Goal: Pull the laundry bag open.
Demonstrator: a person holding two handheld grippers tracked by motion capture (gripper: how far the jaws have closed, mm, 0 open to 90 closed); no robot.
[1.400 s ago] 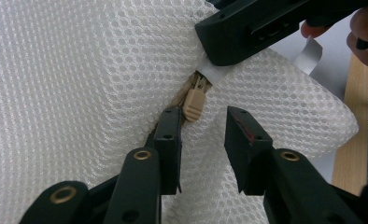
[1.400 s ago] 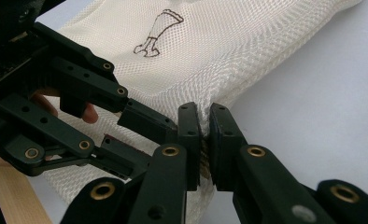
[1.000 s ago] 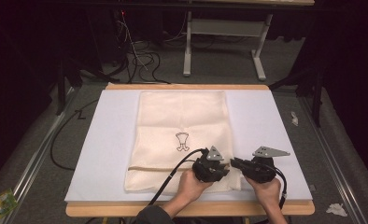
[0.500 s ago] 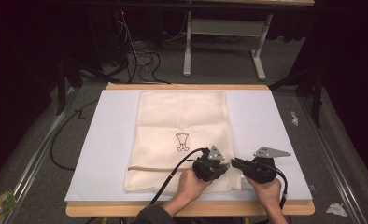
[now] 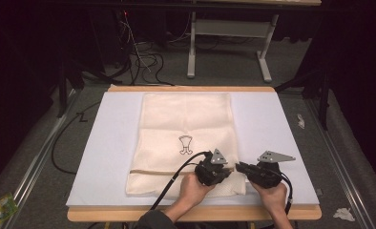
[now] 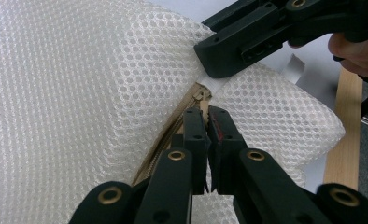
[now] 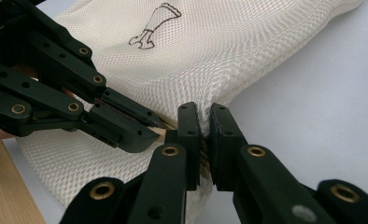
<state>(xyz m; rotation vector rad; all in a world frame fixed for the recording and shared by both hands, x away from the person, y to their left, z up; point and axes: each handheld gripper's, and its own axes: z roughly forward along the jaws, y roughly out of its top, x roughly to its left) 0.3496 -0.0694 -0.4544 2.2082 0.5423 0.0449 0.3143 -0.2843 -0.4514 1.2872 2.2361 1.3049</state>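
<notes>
Both tools pinch the flat mesh bag point(image 5: 183, 138): left tool point(image 6: 206, 122) at its zipper point(image 6: 198, 95), right tool point(image 7: 204, 122) its edge.

Cream mesh-cloth bag point(image 6: 79, 93), matt black plastic tongs point(image 6: 205, 126).

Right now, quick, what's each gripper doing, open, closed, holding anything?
Left gripper: closed on the mesh bag's zipper.
Right gripper: closed, pinching the mesh bag's edge by the zipper end.

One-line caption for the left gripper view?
Left gripper pinches the zipper pull of a white mesh laundry bag; right gripper clamps its edge.
</notes>
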